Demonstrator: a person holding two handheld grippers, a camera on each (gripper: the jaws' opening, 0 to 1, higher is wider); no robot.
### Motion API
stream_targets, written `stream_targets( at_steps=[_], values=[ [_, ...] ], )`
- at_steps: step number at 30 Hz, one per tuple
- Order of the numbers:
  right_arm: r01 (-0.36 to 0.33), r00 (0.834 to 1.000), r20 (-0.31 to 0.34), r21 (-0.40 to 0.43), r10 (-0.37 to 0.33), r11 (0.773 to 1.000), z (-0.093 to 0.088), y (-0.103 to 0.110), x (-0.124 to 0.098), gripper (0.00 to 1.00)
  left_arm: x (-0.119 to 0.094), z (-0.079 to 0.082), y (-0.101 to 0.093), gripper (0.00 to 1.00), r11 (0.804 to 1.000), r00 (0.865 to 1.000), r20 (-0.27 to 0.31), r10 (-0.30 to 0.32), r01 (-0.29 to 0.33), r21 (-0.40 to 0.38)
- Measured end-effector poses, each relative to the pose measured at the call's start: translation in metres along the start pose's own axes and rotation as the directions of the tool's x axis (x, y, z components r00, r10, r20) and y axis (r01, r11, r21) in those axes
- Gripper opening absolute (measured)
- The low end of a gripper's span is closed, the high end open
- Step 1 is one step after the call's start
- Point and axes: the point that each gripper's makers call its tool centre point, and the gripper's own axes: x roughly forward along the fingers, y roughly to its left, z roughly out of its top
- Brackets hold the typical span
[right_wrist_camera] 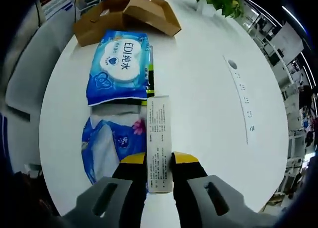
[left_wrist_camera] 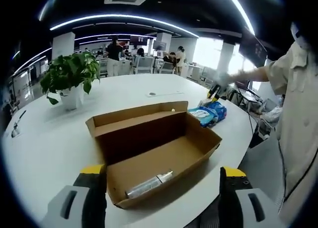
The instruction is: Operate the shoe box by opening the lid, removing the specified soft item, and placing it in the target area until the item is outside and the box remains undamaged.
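Note:
An open brown shoe box (left_wrist_camera: 149, 148) lies on the white round table (left_wrist_camera: 49, 143), its lid folded back. A silver tube (left_wrist_camera: 149, 185) rests inside by the near wall. My left gripper (left_wrist_camera: 163, 171) stands open, one jaw on each side of the box's near end. My right gripper (right_wrist_camera: 159, 161) is shut on a long white pack with printed text (right_wrist_camera: 159, 138). Left of that pack lie a blue wet-wipe pack (right_wrist_camera: 120, 64) and a second blue pack (right_wrist_camera: 107, 143). In the left gripper view the right gripper (left_wrist_camera: 214, 92) hangs over the blue packs (left_wrist_camera: 208, 113). The box (right_wrist_camera: 134, 12) lies beyond the packs.
A potted plant (left_wrist_camera: 69, 79) stands at the table's far left. A thin white strip (left_wrist_camera: 161, 94) lies beyond the box. A person in a beige shirt (left_wrist_camera: 298, 114) stands at the right table edge. People and chairs fill the office behind.

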Motion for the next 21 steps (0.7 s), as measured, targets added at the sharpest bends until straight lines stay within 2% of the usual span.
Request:
stream_targets(
  at_steps=[5, 21],
  values=[
    [0.007, 0.999, -0.037, -0.041, -0.009, 0.999, -0.0047, -0.0001, 0.0021, 0.16, 0.0033, 0.0039, -0.0006, 0.96, 1.0, 1.0, 0.0, -0.01, 0.01, 0.007],
    [0.021, 0.997, -0.066, -0.093, -0.028, 0.995, -0.0089, -0.0038, 0.0025, 0.17, 0.0059, 0.0037, -0.0028, 0.96, 0.999, 1.0, -0.01, -0.025, 0.025, 0.023]
  ],
)
